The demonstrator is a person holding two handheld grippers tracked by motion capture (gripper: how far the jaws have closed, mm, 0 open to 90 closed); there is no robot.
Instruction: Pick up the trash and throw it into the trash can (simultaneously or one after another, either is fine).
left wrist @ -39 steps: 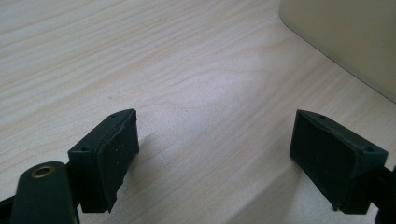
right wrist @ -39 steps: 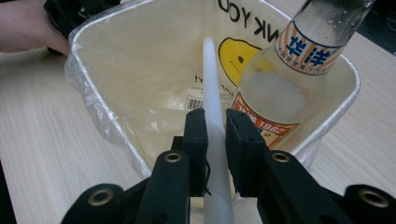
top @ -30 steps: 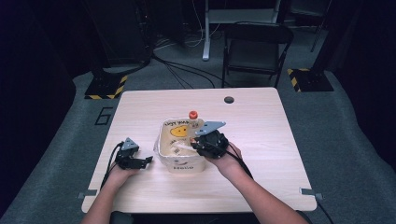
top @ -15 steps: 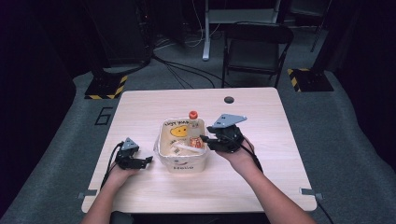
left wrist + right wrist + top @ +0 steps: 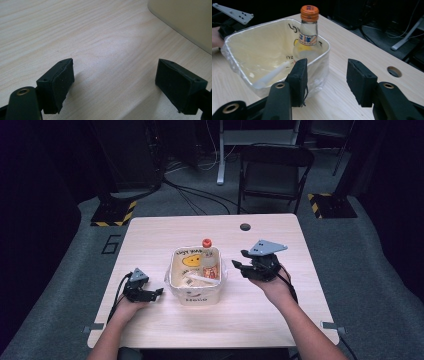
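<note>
bin [image 5: 176,292] sits mid-table, cream, lined with a clear bag folded over the rim, print on the inside wall. inside it a glass bottle [image 5: 209,260] with an orange cap leans into the far right corner, cap poking above the rim, so the wall is what props it up. next to it on the bin floor lies a pale tube-like thing [image 5: 270,74], could be a straw or a wrapper, too blurred to call. right gripper [image 5: 239,265] hangs just beside the bin's right wall, above the table, jaws apart with nothing between them, pointed at the bin; reads like it's either done dropping something in or lining up on the bottle. left gripper [image 5: 157,291] rests low on the table [image 5: 150,230] just left of the bin, jaws wide apart over bare wood, empty; its own view has the bin wall at the upper right edge, not touching. probably parked there to steady the bin if it slides. hole in the table toward the far right, folding chair beyond the far edge, both well apart from the work.
</note>
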